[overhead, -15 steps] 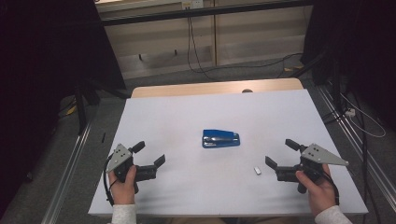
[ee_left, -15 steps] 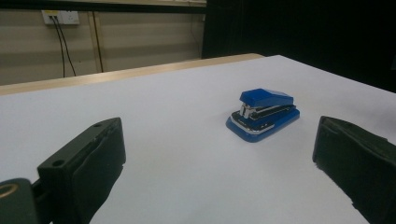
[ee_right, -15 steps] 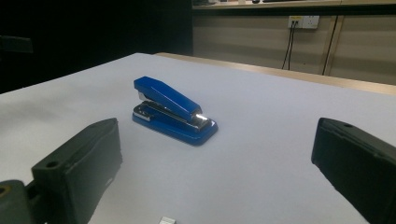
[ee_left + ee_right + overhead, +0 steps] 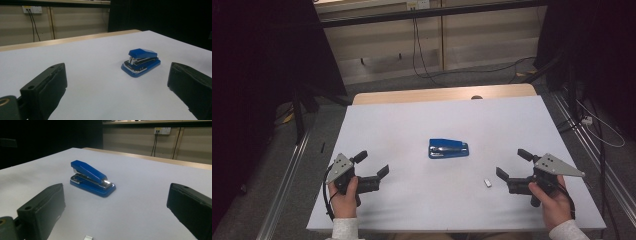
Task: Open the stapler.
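A blue stapler (image 4: 448,148) lies flat near the middle of the white table (image 4: 412,120). It appears in the left gripper view (image 4: 141,62) and the right gripper view (image 4: 91,178) ahead of each pair of jaws. A small strip of staples (image 4: 487,183) rests on the table to the stapler's lower right, and its end shows at the bottom of the right gripper view (image 4: 88,237). My left gripper (image 4: 372,164) hovers open at the near left, nothing between its jaws. Near the right front edge my right gripper (image 4: 513,164) stands open and empty.
A wooden strip (image 4: 442,94) runs along the table's far edge. Beyond it are a pale wall panel with hanging cables (image 4: 419,45) and a wall socket (image 4: 32,9). Metal rails (image 4: 287,185) flank the table on both sides.
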A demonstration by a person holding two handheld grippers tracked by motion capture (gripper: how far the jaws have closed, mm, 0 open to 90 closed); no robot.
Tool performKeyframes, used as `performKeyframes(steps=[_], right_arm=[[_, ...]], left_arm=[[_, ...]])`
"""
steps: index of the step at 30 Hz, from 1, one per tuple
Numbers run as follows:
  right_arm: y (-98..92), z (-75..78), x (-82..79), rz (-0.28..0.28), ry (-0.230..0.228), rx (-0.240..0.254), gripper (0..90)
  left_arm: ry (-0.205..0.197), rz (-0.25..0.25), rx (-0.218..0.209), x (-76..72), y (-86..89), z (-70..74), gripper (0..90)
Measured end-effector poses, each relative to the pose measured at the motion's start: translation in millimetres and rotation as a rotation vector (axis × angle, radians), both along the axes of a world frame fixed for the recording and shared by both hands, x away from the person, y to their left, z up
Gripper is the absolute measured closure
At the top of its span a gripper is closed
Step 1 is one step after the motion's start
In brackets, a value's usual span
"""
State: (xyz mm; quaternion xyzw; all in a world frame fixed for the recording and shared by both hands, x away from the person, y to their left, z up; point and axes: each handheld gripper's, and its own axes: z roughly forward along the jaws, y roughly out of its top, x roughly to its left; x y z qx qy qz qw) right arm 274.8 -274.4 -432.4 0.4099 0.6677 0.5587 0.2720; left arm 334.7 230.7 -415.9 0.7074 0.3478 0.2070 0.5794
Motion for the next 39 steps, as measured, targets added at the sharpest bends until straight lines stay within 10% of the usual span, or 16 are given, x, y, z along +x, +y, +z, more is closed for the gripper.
performKeyframes(steps=[39], right_arm=[[7.3,13.5,17.5,-0.029,-0.001,-0.041,2.5]], left_arm=[[-0.007,-0.084,-0.003,16.7,-28.0,9.7,2.6]])
